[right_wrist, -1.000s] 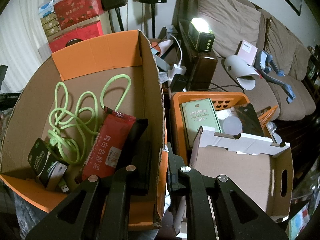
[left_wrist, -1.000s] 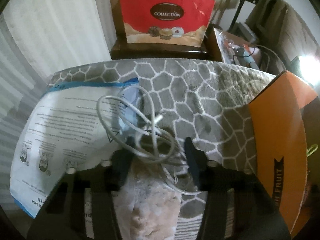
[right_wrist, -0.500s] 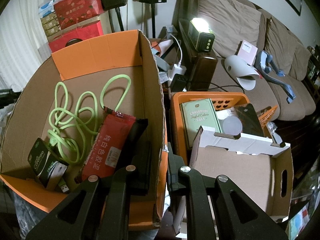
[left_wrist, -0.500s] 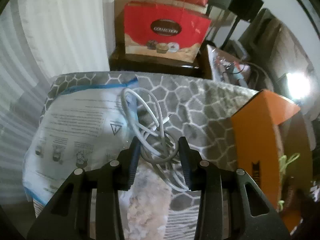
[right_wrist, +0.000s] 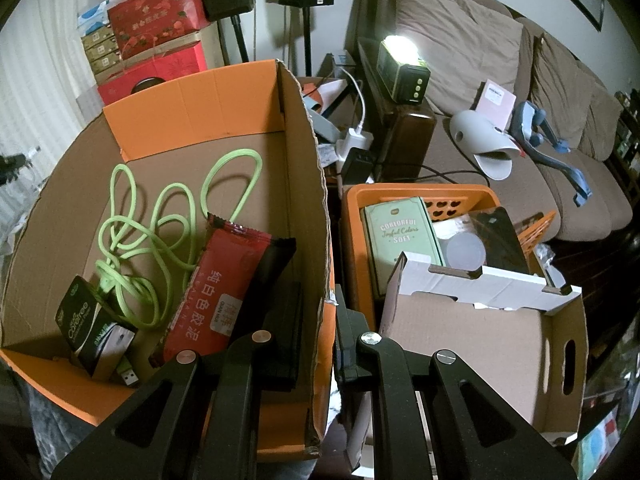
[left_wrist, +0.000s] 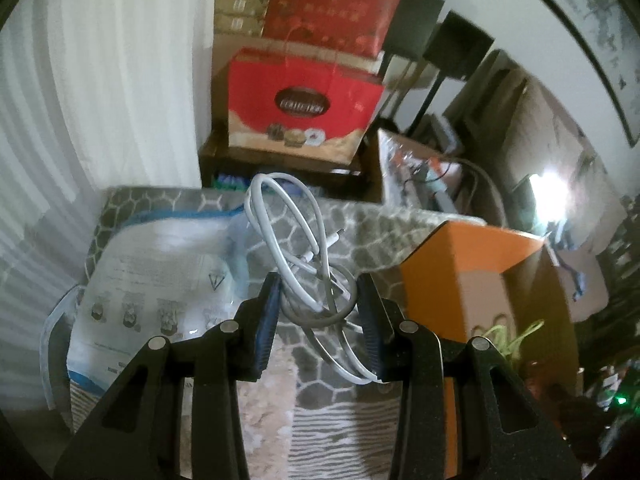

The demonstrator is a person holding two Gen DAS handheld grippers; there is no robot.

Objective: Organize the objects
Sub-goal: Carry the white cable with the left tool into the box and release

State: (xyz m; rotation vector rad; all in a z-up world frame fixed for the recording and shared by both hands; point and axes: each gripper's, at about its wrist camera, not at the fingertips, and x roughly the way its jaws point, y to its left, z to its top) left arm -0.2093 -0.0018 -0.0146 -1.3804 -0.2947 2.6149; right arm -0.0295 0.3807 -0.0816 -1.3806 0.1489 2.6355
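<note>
My left gripper (left_wrist: 318,300) is shut on a coiled white cable (left_wrist: 296,248) and holds it above the grey patterned mat (left_wrist: 360,228), left of the orange cardboard box (left_wrist: 452,264). In the right wrist view my right gripper (right_wrist: 326,320) is shut on the right wall of the same orange cardboard box (right_wrist: 308,184). The box holds a green cable (right_wrist: 160,232), a red snack packet (right_wrist: 212,292) and a small dark green box (right_wrist: 80,316).
A printed plastic bag (left_wrist: 148,280) lies on the mat at the left. A red gift bag (left_wrist: 300,104) stands behind it. An orange basket (right_wrist: 404,196) with a green book and a white-rimmed carton (right_wrist: 480,320) stand right of the box. A sofa (right_wrist: 500,80) lies beyond.
My left gripper has closed on the white cable and lifted it off the mat, swinging toward the orange box. The right gripper has not moved.
</note>
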